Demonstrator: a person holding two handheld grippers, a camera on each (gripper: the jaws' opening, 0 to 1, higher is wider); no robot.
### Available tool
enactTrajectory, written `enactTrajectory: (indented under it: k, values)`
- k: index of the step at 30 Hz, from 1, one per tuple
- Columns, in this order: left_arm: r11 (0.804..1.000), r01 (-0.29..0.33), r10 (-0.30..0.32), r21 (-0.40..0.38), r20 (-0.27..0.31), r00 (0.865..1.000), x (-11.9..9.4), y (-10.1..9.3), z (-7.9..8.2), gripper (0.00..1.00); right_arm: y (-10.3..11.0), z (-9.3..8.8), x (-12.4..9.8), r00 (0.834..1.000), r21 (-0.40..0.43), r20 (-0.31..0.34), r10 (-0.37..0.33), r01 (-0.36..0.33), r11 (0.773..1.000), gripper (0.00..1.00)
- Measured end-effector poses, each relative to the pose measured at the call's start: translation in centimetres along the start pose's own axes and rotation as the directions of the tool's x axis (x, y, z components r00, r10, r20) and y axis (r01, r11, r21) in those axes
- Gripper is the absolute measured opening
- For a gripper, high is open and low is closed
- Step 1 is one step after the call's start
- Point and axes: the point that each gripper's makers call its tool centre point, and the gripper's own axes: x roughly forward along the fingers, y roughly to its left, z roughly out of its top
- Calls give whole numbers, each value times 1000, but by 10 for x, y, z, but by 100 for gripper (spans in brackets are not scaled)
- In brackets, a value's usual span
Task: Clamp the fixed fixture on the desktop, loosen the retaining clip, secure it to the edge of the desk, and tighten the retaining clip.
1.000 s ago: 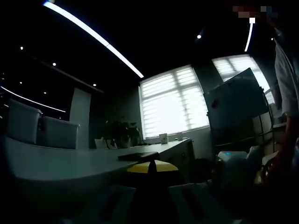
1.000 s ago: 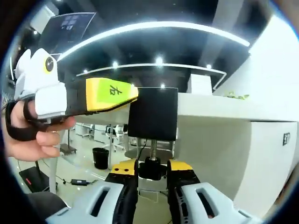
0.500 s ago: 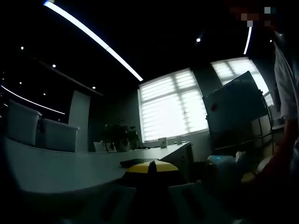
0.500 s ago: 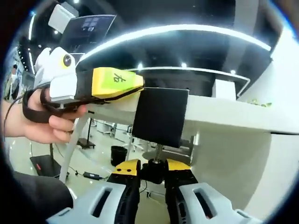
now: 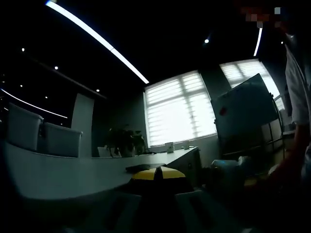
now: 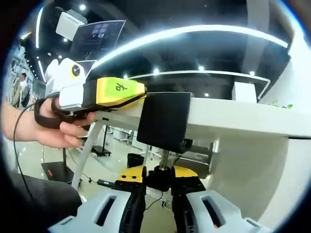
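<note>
We are watching one black fixture (image 6: 164, 121) sitting on the edge of the white surface (image 6: 243, 119), its single screw hanging straight down into our right claw (image 6: 158, 180), clamped on the knob (image 6: 160, 176), while our left claw (image 6: 119, 93), apparently closed, is steadying its top.

One marking could be read: a single black handwritten character on the yellow jaw cover of the left gripper (image 6: 127, 92), seen in the right gripper view at the left, beside the black square clamp plate (image 6: 164, 121). Nothing else was legible.
</note>
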Motion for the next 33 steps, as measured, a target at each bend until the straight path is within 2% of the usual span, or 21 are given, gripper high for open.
enactTrajectory:
  k: [3, 5, 6, 9, 11, 12, 13, 16, 18, 21, 24, 29, 31, 33]
  values:
    - [1000, 0, 0, 2, 0, 1000, 0, 0, 0, 1, 0, -1, 0, 997, 7, 0, 76, -76, 997, 19]
    - [1000, 0, 0, 2, 0, 1000, 0, 0, -1, 1, 0, -1, 0, 991, 63, -9, 131, -130, 990, 18]
    - [1000, 1, -1, 1, -1, 1000, 0, -1, -1, 1, -1, -1, 1, 989, 66, -17, 147, -146, 987, 18]
    - [1000, 1, -1, 4, -2, 1000, 0, -1, -1, 1, 0, -1, 2, 990, 41, -26, 135, -134, 990, 19]
    - [1000, 1, -1, 4, 0, 1000, 0, -1, -1, 1, -5, -3, 0, 997, 75, -28, 75, -73, 995, 21]
    - [1000, 0, 0, 4, -1, 1000, -1, -1, -1, 1, -8, -3, -1, 999, 81, -20, 48, -46, 996, 24]
    - [1000, 0, 0, 5, -1, 1000, 0, -1, -1, 1, -16, -7, -4, 999, 93, -33, -7, 10, 996, 30]
    - [1000, -3, 3, 9, -3, 1000, -1, -2, -2, 1, -24, -16, -14, 991, 154, -63, -115, 124, 980, 39]
    - [1000, -8, 8, 4, -4, 1000, -1, -2, -2, 1, -22, -18, -22, 982, 200, -67, -176, 186, 962, 39]
    - [1000, -10, 10, -8, 1, 1000, -1, -2, -1, 1, -12, -21, -30, 971, 176, -96, -217, 231, 957, 36]
    - [1000, -11, 11, -5, -1, 1000, -2, -2, -1, 1, -7, -19, -28, 965, 146, -110, -238, 253, 956, 36]
    - [1000, -15, 15, 8, -4, 1000, -2, -3, -1, 1, -9, -14, -21, 954, 150, -107, -281, 295, 944, 36]
    - [1000, -17, 17, 17, -7, 1000, -2, -4, 0, 1, -5, -12, -17, 958, 211, -97, -269, 283, 935, 34]
    - [1000, -17, 17, 20, -8, 1000, -2, -4, 0, 1, -6, -12, -13, 958, 203, -101, -269, 284, 937, 32]
